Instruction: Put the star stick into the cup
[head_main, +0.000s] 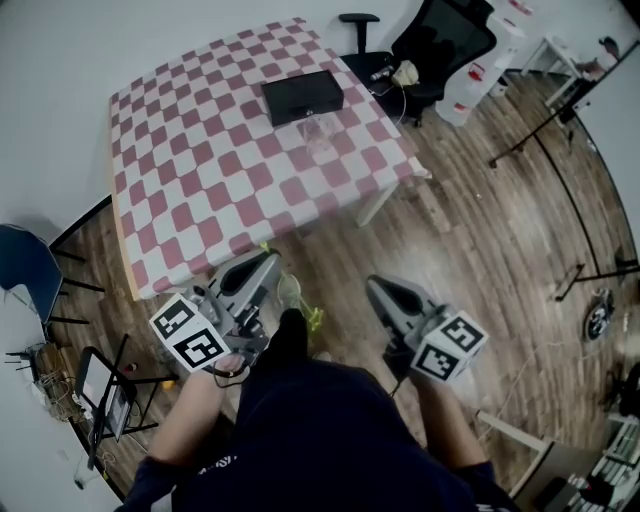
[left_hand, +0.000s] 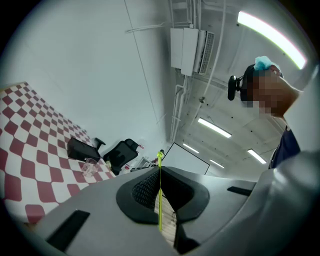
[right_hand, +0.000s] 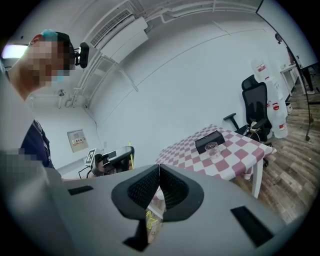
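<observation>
Closest in, both tongs hang low in front of the person's body, over the wooden floor (head_main: 470, 240) and well short of the desk (head_main: 200, 190). The left tongs (left_hand: 160, 169) are clenched on the star stick (left_hand: 160, 200). The thin yellow-green shaft runs straight up the seam between the ribbed pads, and its tip pokes out just past the jaw ends. Gripping it along the shaft like this probably keeps the stick in line with the tongs, so it can later be aimed down into a narrow opening. The right tongs (right_hand: 159, 169) are pressed fully together with nothing between them. They appear to be held aside as a spare, out of the way of the left.

Farther off, on the red-and-white checked desk, the clear cup (head_main: 318, 131) stands upright and empty, just beside a black box (head_main: 302, 96). Beyond the desk's far corner sits an office chair (head_main: 440, 40). The stick is well apart from the cup, so the carry to the desk looks like the step in hand.
</observation>
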